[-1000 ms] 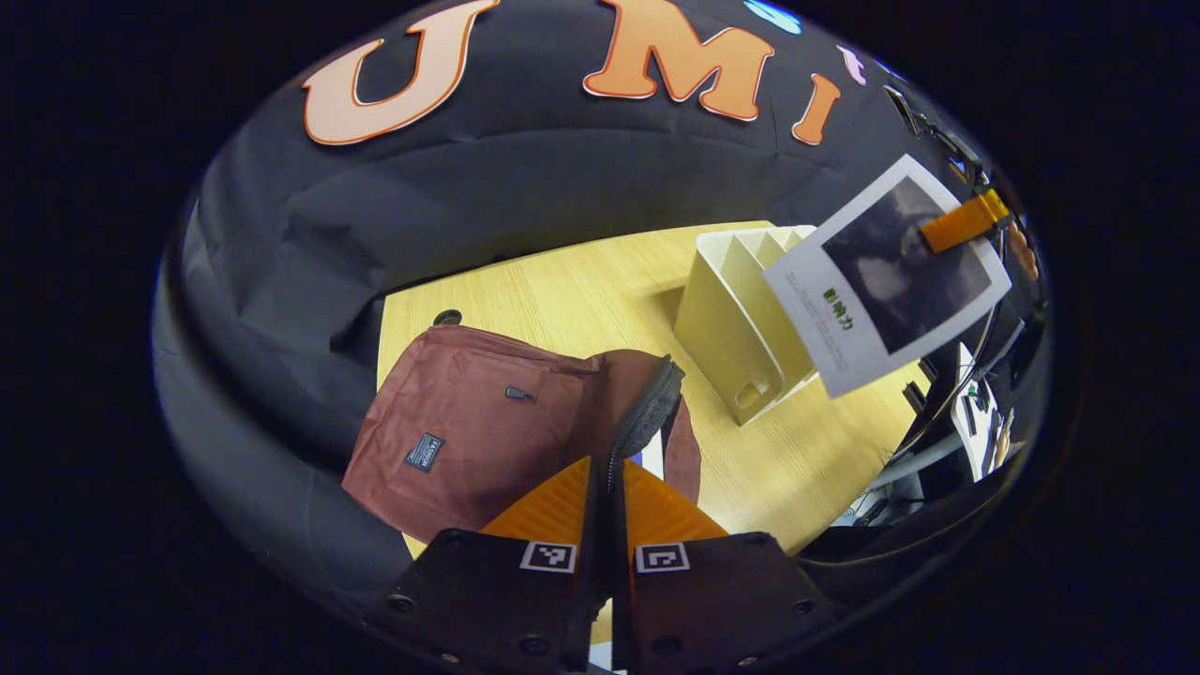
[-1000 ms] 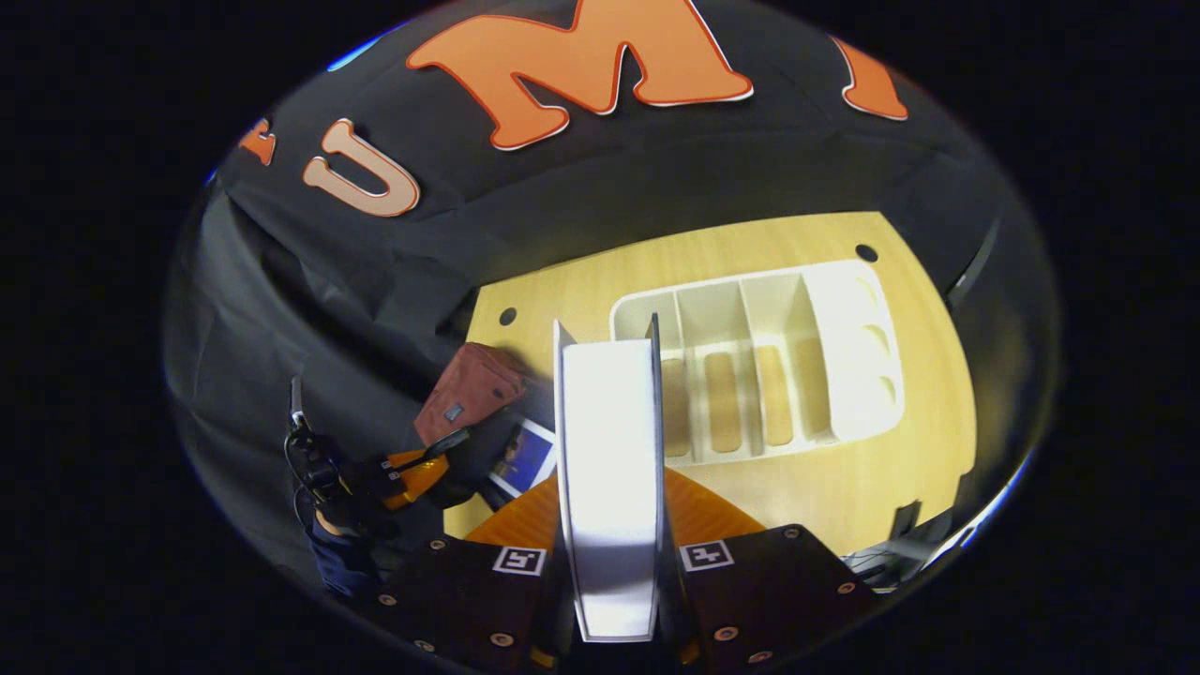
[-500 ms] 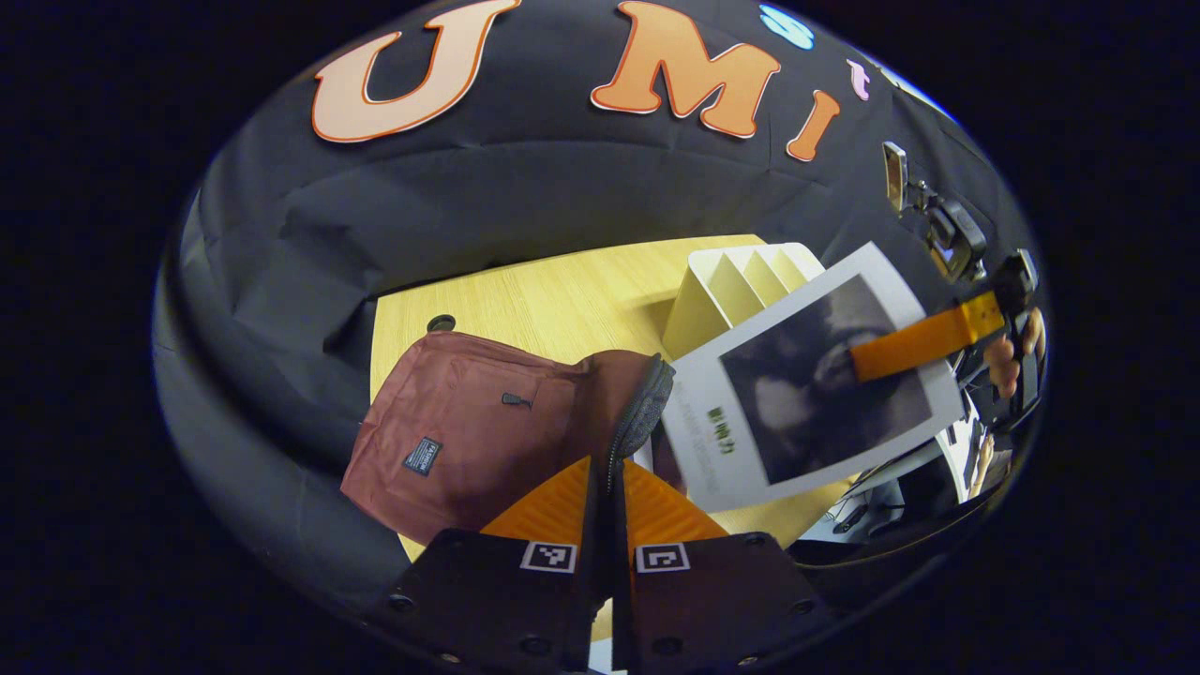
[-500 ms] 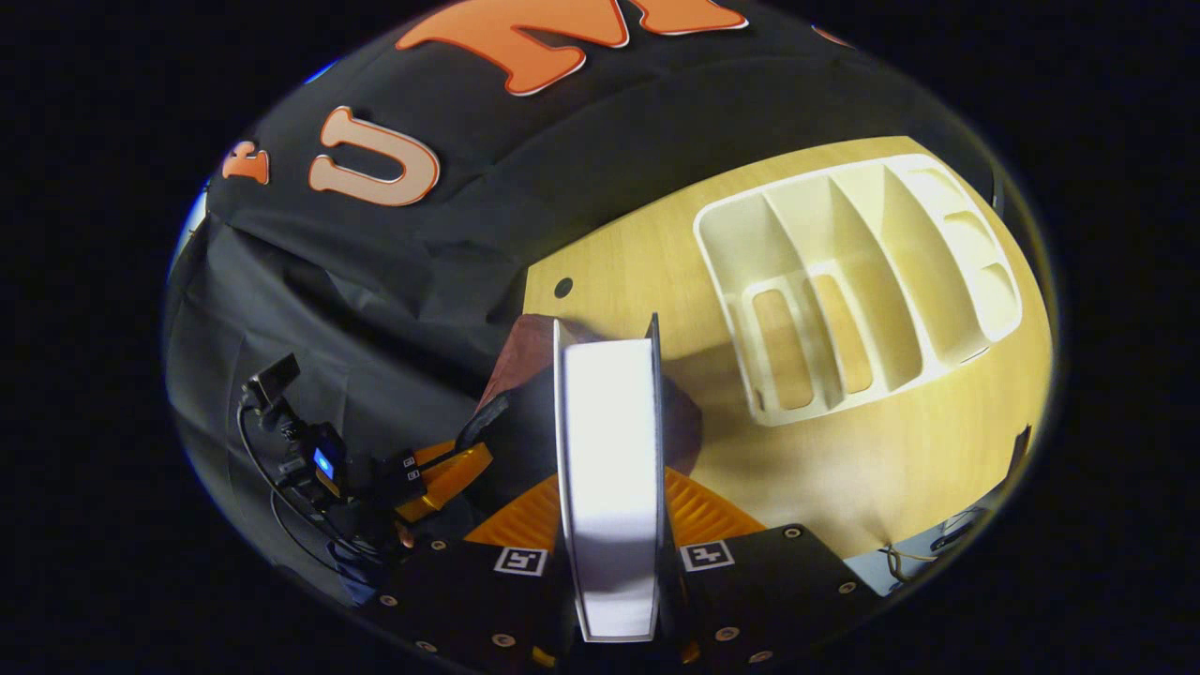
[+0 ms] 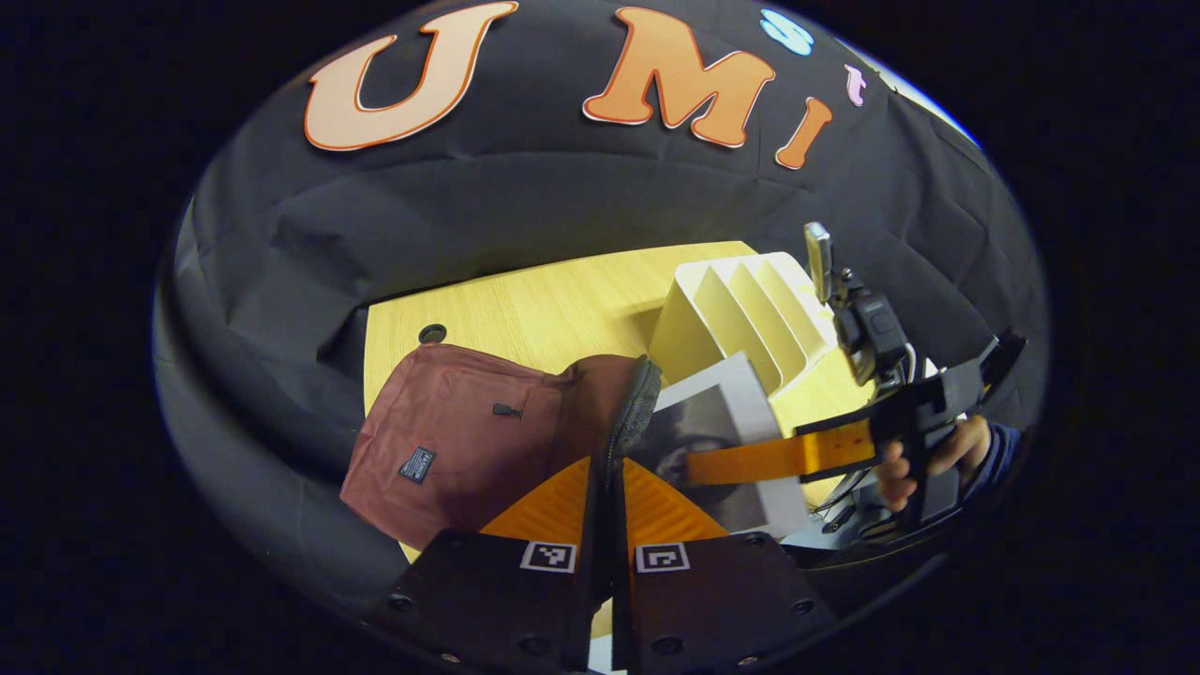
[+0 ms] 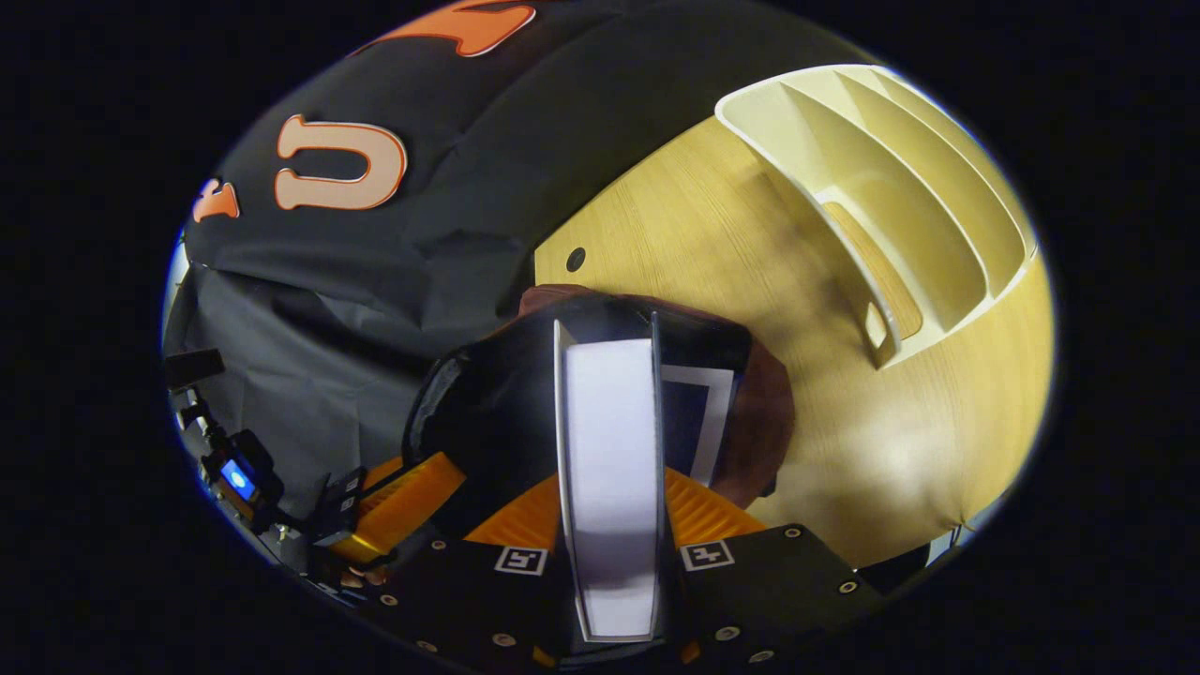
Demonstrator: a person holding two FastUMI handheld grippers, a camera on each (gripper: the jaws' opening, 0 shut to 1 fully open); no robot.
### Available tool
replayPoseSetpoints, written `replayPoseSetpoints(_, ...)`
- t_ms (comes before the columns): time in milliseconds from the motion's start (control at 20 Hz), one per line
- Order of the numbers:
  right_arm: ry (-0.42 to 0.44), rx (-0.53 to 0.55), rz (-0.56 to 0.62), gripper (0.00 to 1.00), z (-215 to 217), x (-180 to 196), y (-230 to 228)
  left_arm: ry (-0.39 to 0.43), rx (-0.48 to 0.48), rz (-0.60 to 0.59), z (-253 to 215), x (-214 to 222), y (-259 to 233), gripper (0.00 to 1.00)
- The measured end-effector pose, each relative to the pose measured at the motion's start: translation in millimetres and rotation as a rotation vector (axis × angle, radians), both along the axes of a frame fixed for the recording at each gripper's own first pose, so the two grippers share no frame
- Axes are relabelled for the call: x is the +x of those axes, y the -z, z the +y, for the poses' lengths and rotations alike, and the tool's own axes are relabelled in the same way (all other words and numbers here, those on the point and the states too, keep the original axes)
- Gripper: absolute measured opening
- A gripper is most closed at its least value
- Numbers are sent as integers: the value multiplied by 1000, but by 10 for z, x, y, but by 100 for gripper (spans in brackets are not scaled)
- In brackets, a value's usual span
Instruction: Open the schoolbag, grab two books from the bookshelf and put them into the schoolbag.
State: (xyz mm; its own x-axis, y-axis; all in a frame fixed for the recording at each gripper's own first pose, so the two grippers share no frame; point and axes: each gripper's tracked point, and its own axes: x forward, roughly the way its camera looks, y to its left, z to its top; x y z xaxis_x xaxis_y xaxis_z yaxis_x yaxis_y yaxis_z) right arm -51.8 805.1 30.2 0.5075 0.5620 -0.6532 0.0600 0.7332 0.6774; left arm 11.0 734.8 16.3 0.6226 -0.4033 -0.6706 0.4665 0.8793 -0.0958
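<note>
— What has been moved since half a second ago?
— Lowered further is the book, brought from above the table to the mouth of the schoolbag; in the left gripper view it was seen right of centre, higher and larger, and is now seen at lower centre, tucked partly behind the bag's zipped edge.

— How is the book held?
— It is clamped between both fingers of the right gripper, its page edge turned toward that camera at lower centre of the right gripper view; the same gripper is seen at the right of the left gripper view, one finger laid across the cover, with a hand wrapped round its handle.

— And the left gripper?
— Its fingers are pressed together on the bag's zipped edge, which is held up at lower centre; the dark opening is thereby kept wide, and another book is seen inside it.

— Where is the bookshelf?
— It is stood on the table at upper right of the right gripper view, apart from the bag; its slots are seen bare.
</note>
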Motion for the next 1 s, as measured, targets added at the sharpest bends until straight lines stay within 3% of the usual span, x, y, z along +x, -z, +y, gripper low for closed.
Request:
replayPoseSetpoints(400, 66, 189, 24, 37, 538, 237, 344, 47, -76, -10, -207, -91, -161, 9)
replayPoseSetpoints(550, 66, 199, -9, 37, 672, 343, 476, 67, -74, -14, -252, -152, -184, 9)
replayPoseSetpoints(600, 86, 207, -20, 48, 702, 416, 532, 68, -69, -17, -280, -131, -177, 10)
replayPoseSetpoints(650, 92, 224, -9, 37, 769, 426, 548, 63, -64, -11, -282, -113, -163, 9)
replayPoseSetpoints(700, 86, 227, -1, 37, 790, 403, 555, 58, -66, -13, -285, -109, -156, 9)
replayPoseSetpoints(750, 92, 205, -17, 38, 754, 411, 533, 55, -70, -18, -281, -105, -160, 9)
replayPoseSetpoints(800, 91, 158, -35, 51, 718, 407, 543, 44, -68, -26, -261, -89, -161, 9)
replayPoseSetpoints(850, 93, 93, -51, 43, 609, 353, 585, 34, -68, -41, -265, -81, -166, 11)
replayPoseSetpoints(900, 98, 49, -73, 29, 454, 395, 573, 18, -58, -61, -234, -67, -149, 14)
replayPoseSetpoints(950, 101, 12, -85, 55, 328, 384, 569, 21, -61, -63, -281, -96, -124, 21)
replayPoseSetpoints(1000, 108, -10, -99, 58, 222, 397, 558, 31, -70, -54, -362, -141, -64, 27)
